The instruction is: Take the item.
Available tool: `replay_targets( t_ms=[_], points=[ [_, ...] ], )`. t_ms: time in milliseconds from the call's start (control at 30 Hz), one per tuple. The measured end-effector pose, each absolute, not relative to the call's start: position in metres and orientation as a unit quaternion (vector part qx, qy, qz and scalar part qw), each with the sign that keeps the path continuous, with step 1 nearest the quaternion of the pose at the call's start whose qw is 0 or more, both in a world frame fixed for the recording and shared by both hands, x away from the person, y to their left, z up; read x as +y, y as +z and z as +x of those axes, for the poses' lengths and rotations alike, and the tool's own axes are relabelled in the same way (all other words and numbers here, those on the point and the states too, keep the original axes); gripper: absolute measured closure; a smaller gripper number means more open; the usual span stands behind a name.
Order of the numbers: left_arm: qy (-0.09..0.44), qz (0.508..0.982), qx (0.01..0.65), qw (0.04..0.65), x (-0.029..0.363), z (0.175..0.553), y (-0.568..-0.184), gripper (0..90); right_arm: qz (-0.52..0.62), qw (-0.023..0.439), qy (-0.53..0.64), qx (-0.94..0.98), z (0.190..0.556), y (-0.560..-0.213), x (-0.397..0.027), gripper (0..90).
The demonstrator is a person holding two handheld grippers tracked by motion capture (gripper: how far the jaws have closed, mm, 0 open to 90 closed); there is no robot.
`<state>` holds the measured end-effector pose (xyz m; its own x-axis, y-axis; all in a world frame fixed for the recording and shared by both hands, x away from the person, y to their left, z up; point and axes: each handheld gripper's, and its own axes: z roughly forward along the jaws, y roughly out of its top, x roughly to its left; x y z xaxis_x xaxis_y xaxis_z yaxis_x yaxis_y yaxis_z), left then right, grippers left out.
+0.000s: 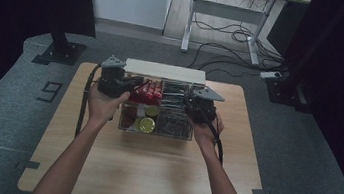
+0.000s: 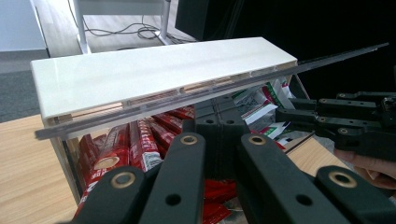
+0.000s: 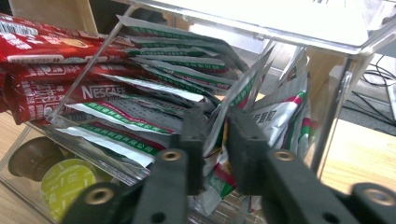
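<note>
A clear acrylic organiser box (image 1: 155,133) stands mid-table. It holds red Nescafe sachets (image 1: 148,91), green-and-white sachets (image 1: 175,90) and coffee pods (image 1: 146,124). My left gripper (image 1: 134,84) is at the box's back left. In the left gripper view its jaws are together (image 2: 219,109), with the tips right under the edge of the raised clear lid (image 2: 140,109) and its white panel (image 2: 154,74). My right gripper (image 1: 187,100) reaches in from the right. Its jaws (image 3: 217,135) pinch the edge of a green-and-white sachet (image 3: 243,88) standing among the others.
Red sachets (image 3: 46,51) lie to the left behind a clear divider, with green and brown pods (image 3: 65,182) below them. Bare wooden tabletop (image 1: 150,170) surrounds the box. Desk legs and cables (image 1: 233,34) sit on the floor beyond.
</note>
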<state>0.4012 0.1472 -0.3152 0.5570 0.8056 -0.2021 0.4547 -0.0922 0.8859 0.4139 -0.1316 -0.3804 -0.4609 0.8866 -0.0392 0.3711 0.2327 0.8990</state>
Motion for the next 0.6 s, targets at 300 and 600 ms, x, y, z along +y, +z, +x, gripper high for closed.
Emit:
replay_targets(
  t_ms=[300,600],
  points=[
    [0.171,0.719,0.439,0.511,0.147,0.402,-0.316,90.0,0.437,0.287,0.460,0.717,0.411,-0.378,-0.137,86.9],
    [0.172,0.716,0.443,0.511,0.146,0.404,-0.318,90.0,0.429,0.269,0.491,0.709,0.399,-0.377,-0.150,87.3]
  ],
)
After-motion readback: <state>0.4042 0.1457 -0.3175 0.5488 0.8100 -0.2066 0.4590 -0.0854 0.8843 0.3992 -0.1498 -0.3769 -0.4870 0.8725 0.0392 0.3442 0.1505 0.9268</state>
